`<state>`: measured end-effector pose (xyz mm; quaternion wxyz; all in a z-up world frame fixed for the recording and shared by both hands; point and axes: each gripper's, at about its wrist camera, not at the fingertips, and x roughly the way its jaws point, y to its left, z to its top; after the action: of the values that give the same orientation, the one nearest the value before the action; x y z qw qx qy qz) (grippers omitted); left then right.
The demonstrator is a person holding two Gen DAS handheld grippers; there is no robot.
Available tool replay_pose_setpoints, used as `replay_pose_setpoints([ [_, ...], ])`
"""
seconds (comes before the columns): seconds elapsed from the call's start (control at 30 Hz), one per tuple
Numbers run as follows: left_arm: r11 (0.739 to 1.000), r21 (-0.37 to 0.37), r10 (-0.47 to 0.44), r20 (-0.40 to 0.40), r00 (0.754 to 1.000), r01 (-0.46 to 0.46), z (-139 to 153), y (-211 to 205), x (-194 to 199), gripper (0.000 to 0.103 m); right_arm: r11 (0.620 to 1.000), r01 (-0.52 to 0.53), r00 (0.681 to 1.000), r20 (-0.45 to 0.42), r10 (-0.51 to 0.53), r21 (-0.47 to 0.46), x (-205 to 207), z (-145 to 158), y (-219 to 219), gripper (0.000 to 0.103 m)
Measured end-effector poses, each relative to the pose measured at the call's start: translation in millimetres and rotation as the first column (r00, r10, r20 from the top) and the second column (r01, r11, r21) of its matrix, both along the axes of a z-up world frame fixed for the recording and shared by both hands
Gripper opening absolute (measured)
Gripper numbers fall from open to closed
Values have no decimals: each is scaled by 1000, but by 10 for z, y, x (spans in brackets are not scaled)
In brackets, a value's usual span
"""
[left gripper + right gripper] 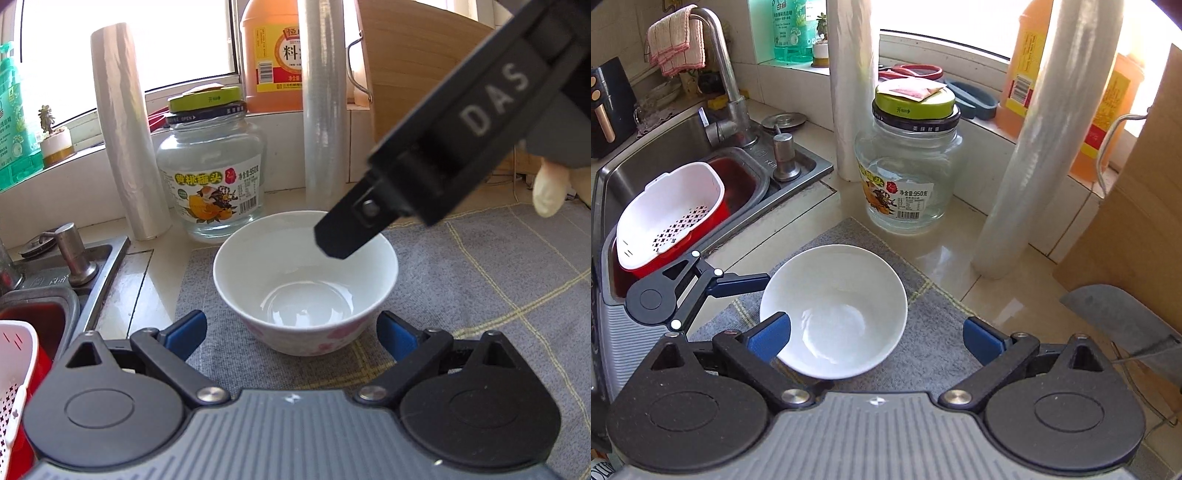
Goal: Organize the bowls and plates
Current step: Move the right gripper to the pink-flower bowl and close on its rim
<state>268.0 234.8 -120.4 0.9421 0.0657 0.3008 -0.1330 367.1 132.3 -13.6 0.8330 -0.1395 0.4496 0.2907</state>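
Note:
A white bowl [306, 284] with pink flowers on its outside stands upright and empty on a grey checked mat [480, 280]. My left gripper [291, 332] is open, its blue pads [188, 328] either side of the bowl's near wall with a gap to it. In the right wrist view the bowl [842, 310] lies under my right gripper [877, 338], which is open. One of its blue pads [770, 334] is over the bowl's inside, the other out over the mat. One black finger [347, 236] of the right gripper hangs above the bowl's far rim.
A glass jar [908, 177] with a green lid and two film rolls [1034, 166] stand behind the mat. The sink [646, 166] to the left holds a red-and-white colander [672, 218]. A wooden board [1137, 221] and a cleaver [1123, 321] are on the right.

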Motion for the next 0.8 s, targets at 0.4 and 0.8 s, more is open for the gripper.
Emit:
replay_pose_setpoints([
  [0.4,999,8,-43,18,999,42,9,-41,30,91,999,-42,996,-72,43,6,289,-251,183,86],
  [0.8,998,-3,-59,12,998,59,15,-17,55,88,997,-75,991,-106,77,24,339,-325,215,75],
])
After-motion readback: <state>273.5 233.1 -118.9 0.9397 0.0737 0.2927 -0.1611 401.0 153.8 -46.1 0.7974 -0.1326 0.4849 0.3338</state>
